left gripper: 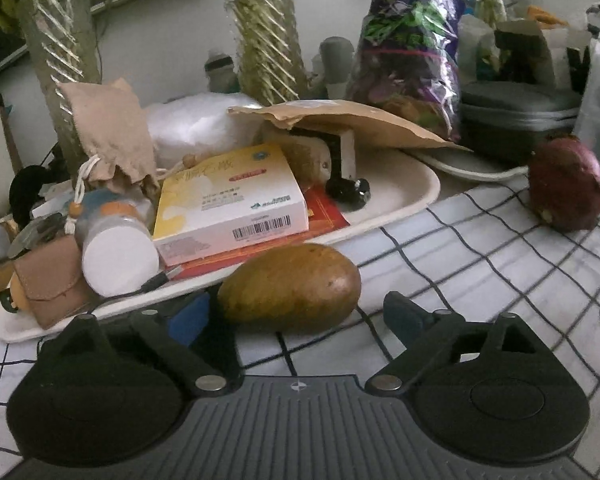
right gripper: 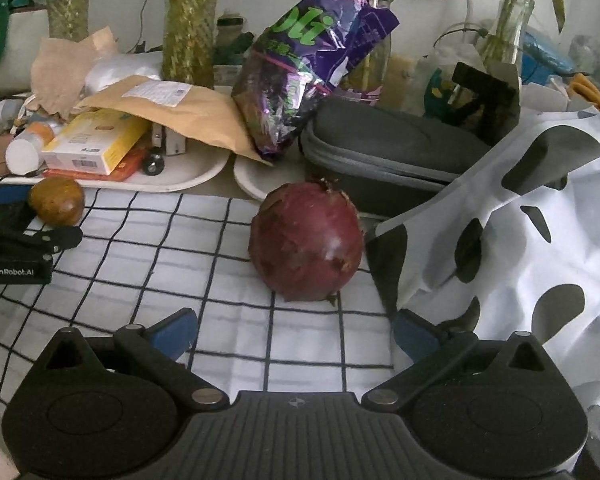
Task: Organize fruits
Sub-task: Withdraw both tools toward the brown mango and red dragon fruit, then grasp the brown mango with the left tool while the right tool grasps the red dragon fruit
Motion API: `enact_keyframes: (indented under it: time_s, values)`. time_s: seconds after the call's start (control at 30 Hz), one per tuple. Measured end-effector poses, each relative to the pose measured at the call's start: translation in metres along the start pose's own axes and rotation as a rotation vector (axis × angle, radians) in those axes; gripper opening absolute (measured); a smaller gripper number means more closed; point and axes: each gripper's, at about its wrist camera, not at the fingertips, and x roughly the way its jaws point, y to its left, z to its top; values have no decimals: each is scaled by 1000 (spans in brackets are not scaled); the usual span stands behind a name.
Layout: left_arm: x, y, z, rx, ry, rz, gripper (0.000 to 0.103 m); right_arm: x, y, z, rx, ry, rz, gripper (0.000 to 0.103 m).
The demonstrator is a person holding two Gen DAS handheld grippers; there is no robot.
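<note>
Here, in the left wrist view, the left tongs [left gripper: 296, 316] stand wide apart with nothing between them, their blue-tipped fingers [left gripper: 188, 318] flanking the brownish-green mango [left gripper: 290, 288] that lies on its side on the checked cloth [left gripper: 460, 264]. The fruit sits just ahead of the fingertips and slightly left of centre, close against the rim of the cluttered white tray [left gripper: 412, 196] — likely why the tongs come in low, to straddle it without catching the tray. The dark red fruit [left gripper: 566, 184] rests well apart at the right. In the right wrist view, the right tongs [right gripper: 296, 332] are likewise spread and empty, lined up on that same dark red fruit [right gripper: 306, 242], which sits upright on the checked cloth [right gripper: 140, 256] just beyond the fingertips, roughly centred. A cow-patterned cloth [right gripper: 540, 248] crowds it closely on the right — a snag risk, I judge, for that finger. The mango [right gripper: 56, 200] and left tongs [right gripper: 32, 224] show at far left. Neither fruit is gripped yet.
</note>
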Motion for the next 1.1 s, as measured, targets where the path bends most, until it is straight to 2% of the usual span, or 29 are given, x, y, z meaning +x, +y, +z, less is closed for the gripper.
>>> enact_keyframes:
  time_s: [0.23, 0.3, 0.4, 0.6, 0.8, 0.83, 0.87, 0.93, 1.1]
  values:
    - [11, 0, 8, -40, 13, 47, 93, 6, 0, 4, -1, -35, -12, 103]
    - [12, -2, 9, -37, 13, 78, 83, 8, 0, 5, -4, -52, -20, 103]
    - [9, -6, 10, -17, 13, 75, 74, 11, 1, 6, -8, -79, -31, 103]
    - [5, 4, 14, -72, 8, 19, 72, 24, -3, 9, -1, -135, -87, 103]
    - [-1, 3, 17, -68, -22, -26, 72, 40, -4, 15, 4, -159, -63, 103]
    - [-2, 2, 17, -65, -26, -31, 72, 43, -3, 16, -5, -163, -60, 97]
    - [-3, 1, 17, -61, -32, -37, 72, 45, -1, 16, -16, -163, -58, 87]
    - [-6, 1, 18, -57, -41, -49, 72, 49, 0, 17, -28, -157, -22, 78]
    - [-18, 1, 22, -62, -62, -72, 71, 42, 11, 17, -87, -173, -41, 69]
